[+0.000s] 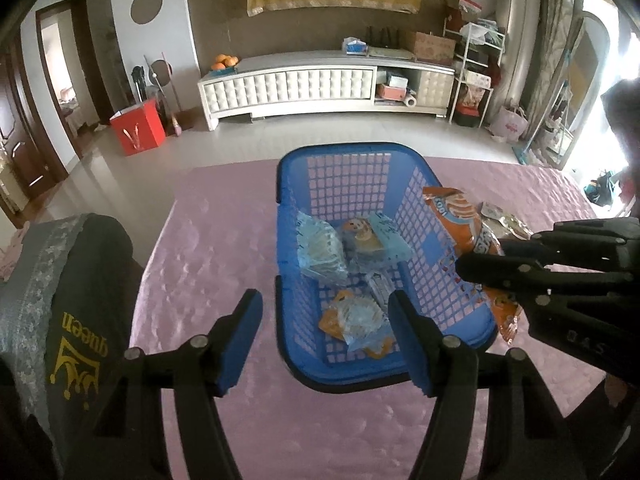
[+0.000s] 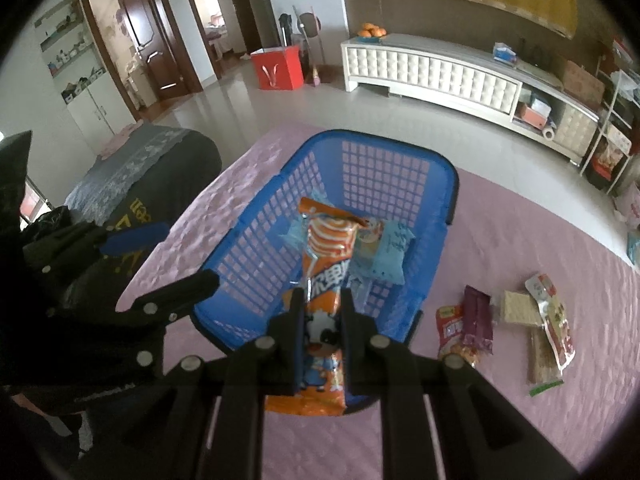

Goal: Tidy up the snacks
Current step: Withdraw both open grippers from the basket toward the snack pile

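Orange snack bag sits clamped between the right gripper fingers, held above the near edge of the blue basket. The left gripper is spread wide with nothing in it, at the basket's near rim. Blue packets lie inside; loose snacks rest right on the pink cloth.

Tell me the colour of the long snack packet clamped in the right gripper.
Orange long snack packet with white swirls, a cartoon cow; clearest in right wrist view.
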Demonstrator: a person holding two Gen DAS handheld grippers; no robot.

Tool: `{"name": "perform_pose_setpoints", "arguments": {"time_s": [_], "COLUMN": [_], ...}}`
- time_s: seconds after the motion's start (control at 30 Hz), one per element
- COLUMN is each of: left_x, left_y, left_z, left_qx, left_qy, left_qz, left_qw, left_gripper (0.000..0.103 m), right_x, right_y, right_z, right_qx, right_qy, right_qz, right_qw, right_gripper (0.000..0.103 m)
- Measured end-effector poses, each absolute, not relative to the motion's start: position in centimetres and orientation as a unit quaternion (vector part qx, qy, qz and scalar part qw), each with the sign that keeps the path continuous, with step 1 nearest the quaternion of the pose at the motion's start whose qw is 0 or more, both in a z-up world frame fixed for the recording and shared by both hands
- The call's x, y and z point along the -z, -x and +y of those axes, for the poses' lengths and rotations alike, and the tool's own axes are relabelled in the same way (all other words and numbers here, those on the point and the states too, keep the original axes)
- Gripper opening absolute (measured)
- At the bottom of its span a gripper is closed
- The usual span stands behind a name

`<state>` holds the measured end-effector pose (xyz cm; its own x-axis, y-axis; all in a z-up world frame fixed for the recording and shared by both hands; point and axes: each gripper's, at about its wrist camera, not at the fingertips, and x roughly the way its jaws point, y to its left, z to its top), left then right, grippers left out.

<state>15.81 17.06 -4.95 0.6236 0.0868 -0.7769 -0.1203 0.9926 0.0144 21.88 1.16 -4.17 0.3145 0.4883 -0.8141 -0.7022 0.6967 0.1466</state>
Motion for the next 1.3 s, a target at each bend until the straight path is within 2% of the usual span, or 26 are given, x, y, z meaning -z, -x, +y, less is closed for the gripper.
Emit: {"name": "perform_pose_setpoints", "arguments": {"time_s": [0.43,0.7,0.8,0.83,0.87,1.07,1.3], "left_x": [7.7,8.2,8.2,8.1,8.0,7.2,5.5], "left_y": [-17.6,-17.8,-17.8,-17.7,-17.6,-16.8,-15.9], "left_z": [18.9,18.7,18.4,18.3,18.2,17.3,15.4], "left_qx": [-0.055,-0.047,-0.05,-0.05,-0.05,-0.051,-0.049], "left_qy": [0.034,0.03,0.03,0.029,0.028,0.02,0.006], "left_qz": [0.439,0.439,0.44,0.44,0.44,0.434,0.421], "left_qw": [0.896,0.896,0.896,0.896,0.896,0.899,0.906], "left_gripper": [0.063,0.063,0.063,0.063,0.063,0.063,0.065], "right_x": [8.9,9.1,9.0,8.7,8.4,6.2,4.5], "right_y": [-24.9,-24.8,-24.9,-24.9,-24.8,-23.2,-22.7], "right_z": [3.2,2.8,2.5,2.4,2.2,1.7,-2.2], "right_qx": [-0.308,-0.273,-0.273,-0.277,-0.289,-0.282,-0.273], "right_qy": [0.126,0.129,0.119,0.111,0.1,0.117,0.099], "right_qz": [0.51,0.516,0.518,0.518,0.517,0.482,0.468], "right_qw": [0.793,0.801,0.802,0.802,0.799,0.821,0.834], "right_gripper": [0.019,0.021,0.037,0.055,0.066,0.077,0.078]}}
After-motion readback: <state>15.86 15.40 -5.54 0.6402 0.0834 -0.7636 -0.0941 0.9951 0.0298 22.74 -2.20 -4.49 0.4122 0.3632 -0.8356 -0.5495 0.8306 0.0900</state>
